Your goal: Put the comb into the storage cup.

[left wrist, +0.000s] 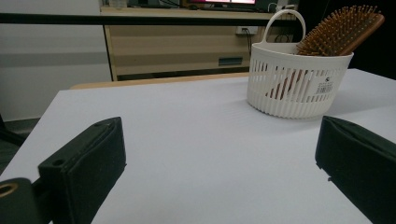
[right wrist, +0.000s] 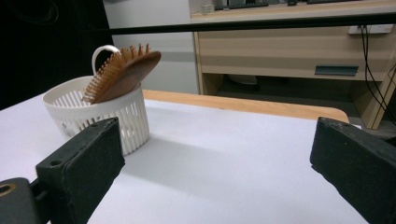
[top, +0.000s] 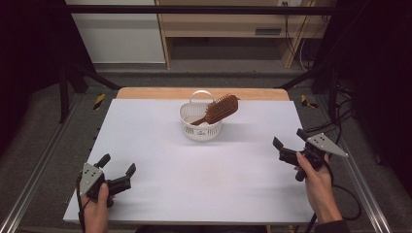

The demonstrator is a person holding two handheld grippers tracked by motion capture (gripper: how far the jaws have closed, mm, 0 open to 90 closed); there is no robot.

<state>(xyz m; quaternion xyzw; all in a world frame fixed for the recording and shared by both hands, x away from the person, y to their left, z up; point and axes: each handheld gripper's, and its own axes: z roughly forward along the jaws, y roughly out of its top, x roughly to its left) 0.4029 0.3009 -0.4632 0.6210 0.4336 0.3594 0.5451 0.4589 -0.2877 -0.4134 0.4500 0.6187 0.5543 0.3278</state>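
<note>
- At the table's far middle, the hairbrush (top: 219,109) leans inside the white basket (top: 200,127) — this seems done.
- Left claw (top: 118,167) and right claw (top: 288,141) — both spread, empty, well apart from it.

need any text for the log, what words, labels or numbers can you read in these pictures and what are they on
No text can be read in these pictures.
White label with a barcode, on the side wall of the white slatted plastic basket that holds the brown wooden hairbrush: print too small and blurred to read, label at.
Small mark low on the basket front in the high view: also unreadable.
</note>
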